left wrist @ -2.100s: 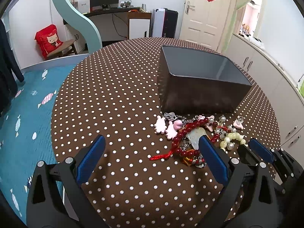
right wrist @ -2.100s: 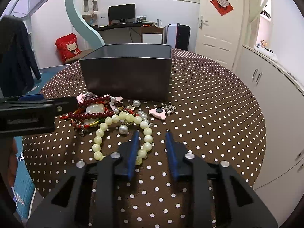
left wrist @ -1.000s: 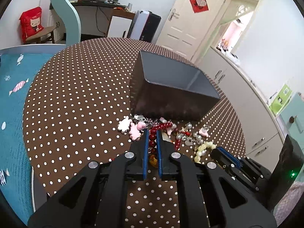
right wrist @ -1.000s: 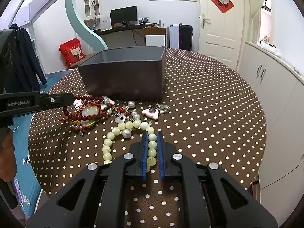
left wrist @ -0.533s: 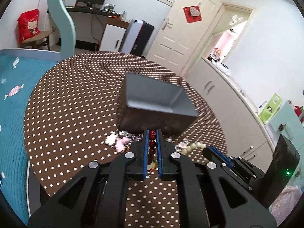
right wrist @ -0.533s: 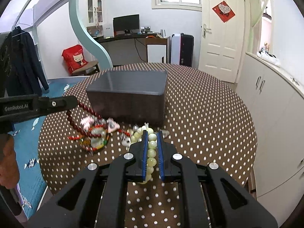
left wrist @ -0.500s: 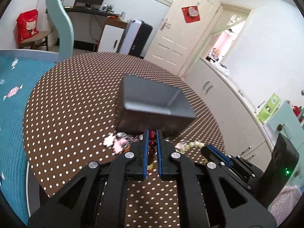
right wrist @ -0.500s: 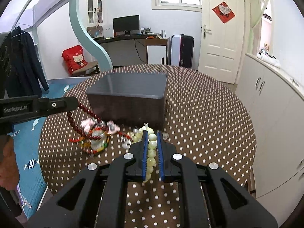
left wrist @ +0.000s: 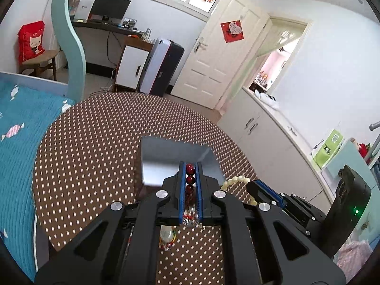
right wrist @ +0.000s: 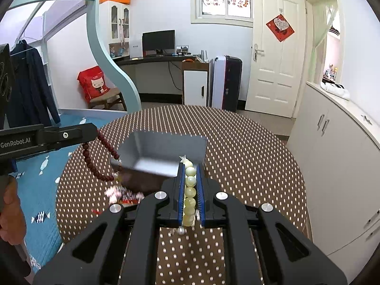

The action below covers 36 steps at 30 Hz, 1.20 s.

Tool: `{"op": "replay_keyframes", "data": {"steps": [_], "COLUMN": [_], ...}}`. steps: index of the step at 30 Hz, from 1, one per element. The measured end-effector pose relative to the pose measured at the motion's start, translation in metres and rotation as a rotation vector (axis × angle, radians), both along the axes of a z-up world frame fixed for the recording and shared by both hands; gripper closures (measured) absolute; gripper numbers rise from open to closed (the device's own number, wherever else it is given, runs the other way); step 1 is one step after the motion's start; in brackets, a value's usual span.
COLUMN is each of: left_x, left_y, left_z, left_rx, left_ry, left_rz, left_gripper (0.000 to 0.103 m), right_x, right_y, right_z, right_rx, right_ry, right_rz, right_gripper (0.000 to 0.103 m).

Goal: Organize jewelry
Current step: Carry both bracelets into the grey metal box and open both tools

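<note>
My left gripper (left wrist: 190, 166) is shut on a dark red bead bracelet (left wrist: 190, 179) and holds it high over the table, near the open grey box (left wrist: 163, 163). In the right wrist view the bracelet (right wrist: 95, 163) hangs in a loop from the left gripper (right wrist: 93, 131), left of the box (right wrist: 154, 152). My right gripper (right wrist: 189, 166) is shut on a pale green bead bracelet (right wrist: 190, 190), also lifted, in front of the box. The green beads show in the left wrist view (left wrist: 235, 179).
Several loose pink and red jewelry pieces (right wrist: 118, 193) lie on the brown polka-dot round table (right wrist: 249, 166) in front of the box. A pendant (left wrist: 167, 236) dangles below my left gripper. A blue bed (left wrist: 16, 123) borders the table's left side.
Both grippers closed on their bracelets and rose well above the table, lifting the red and green strands out of the jewelry pile; the box now appears lower and farther.
</note>
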State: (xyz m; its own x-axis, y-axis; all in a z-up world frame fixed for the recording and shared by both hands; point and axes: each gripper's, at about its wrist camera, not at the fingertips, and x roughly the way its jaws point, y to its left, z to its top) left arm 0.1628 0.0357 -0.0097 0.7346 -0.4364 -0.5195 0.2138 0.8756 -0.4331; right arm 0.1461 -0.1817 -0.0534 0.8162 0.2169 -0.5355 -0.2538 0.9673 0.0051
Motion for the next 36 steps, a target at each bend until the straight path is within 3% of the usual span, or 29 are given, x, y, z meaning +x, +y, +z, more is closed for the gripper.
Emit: {"op": "replay_keyframes", "data": {"steps": [9, 19, 29, 34, 36], "left_x": [0.038, 0.086, 0.096, 0.09, 0.086], "left_y": [-0.002, -0.01, -0.017, -0.02, -0.02], "left_z": [0.012, -0.039, -0.067, -0.067, -0.066], "left_rx": [-0.001, -0.014, 0.008, 0.03, 0.035], "left_ry": [0.009, 0.148, 0.199, 0.188, 0.183], "left_rz": [-0.01, -0.032, -0.036, -0.044, -0.053], "left_gripper": [0.095, 0.095, 0.095, 0.095, 0.094], "right_x": [0.039, 0.075, 0.084, 0.08, 0.078], "right_y": [0.007, 0.016, 0.022, 0.02, 0.018], "right_z": [0.005, -0.026, -0.033, -0.028, -0.026], "right_rx": [-0.002, -0.016, -0.025, -0.04, -0.043], "right_ry": [0.017, 0.127, 0.16, 0.14, 0.135], "right_rz": [-0.007, 0.001, 0.007, -0.014, -0.019], "right_gripper": [0.094, 0.094, 0.094, 0.069, 0.067]}}
